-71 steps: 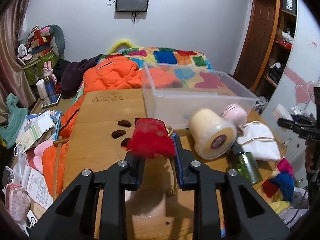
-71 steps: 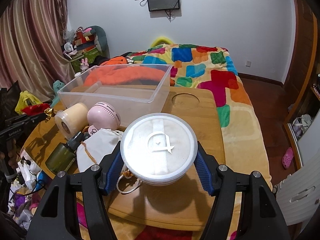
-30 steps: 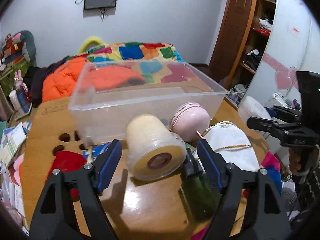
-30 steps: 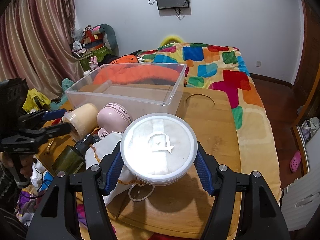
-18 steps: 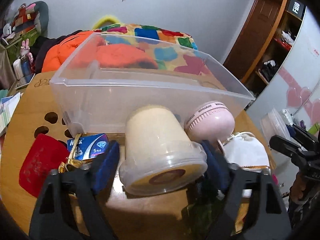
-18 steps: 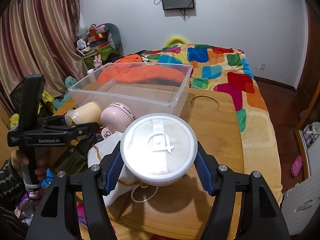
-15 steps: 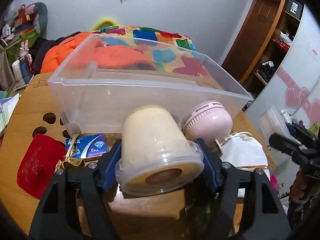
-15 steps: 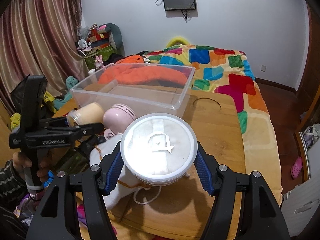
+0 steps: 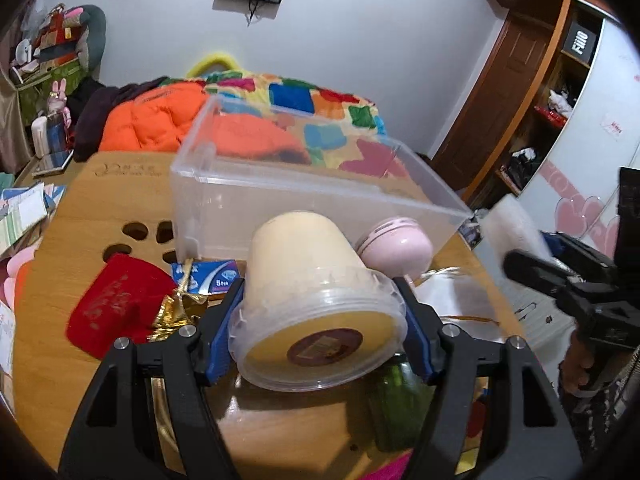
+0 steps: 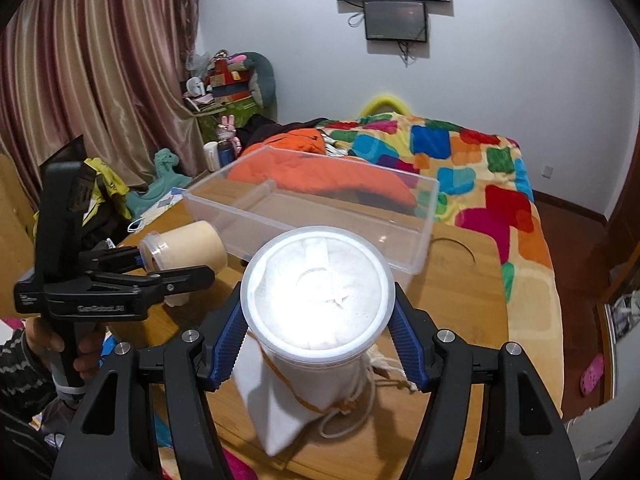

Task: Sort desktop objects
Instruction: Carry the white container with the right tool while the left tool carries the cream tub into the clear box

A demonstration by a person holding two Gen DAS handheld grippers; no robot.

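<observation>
My left gripper (image 9: 318, 332) is shut on a cream jar (image 9: 312, 288) with a clear lid, lifted above the wooden table (image 9: 80, 240); it also shows in the right wrist view (image 10: 188, 248). My right gripper (image 10: 318, 336) is shut on a round white container (image 10: 318, 294), held above a white drawstring pouch (image 10: 280, 404). A clear plastic bin (image 9: 304, 200) stands on the table just beyond both; in the right wrist view the bin (image 10: 320, 208) looks empty.
On the table lie a red pouch (image 9: 116, 304), a blue card box (image 9: 208, 276), a pink round fan (image 9: 396, 248) and a green bottle (image 9: 396, 404). A bed with an orange jacket (image 9: 160, 116) is behind. The right gripper (image 9: 560, 280) is at the left view's right side.
My left gripper let go of the red pouch, moved right, closed on the cream jar and lifted it. My right gripper carried the white container up and toward the bin.
</observation>
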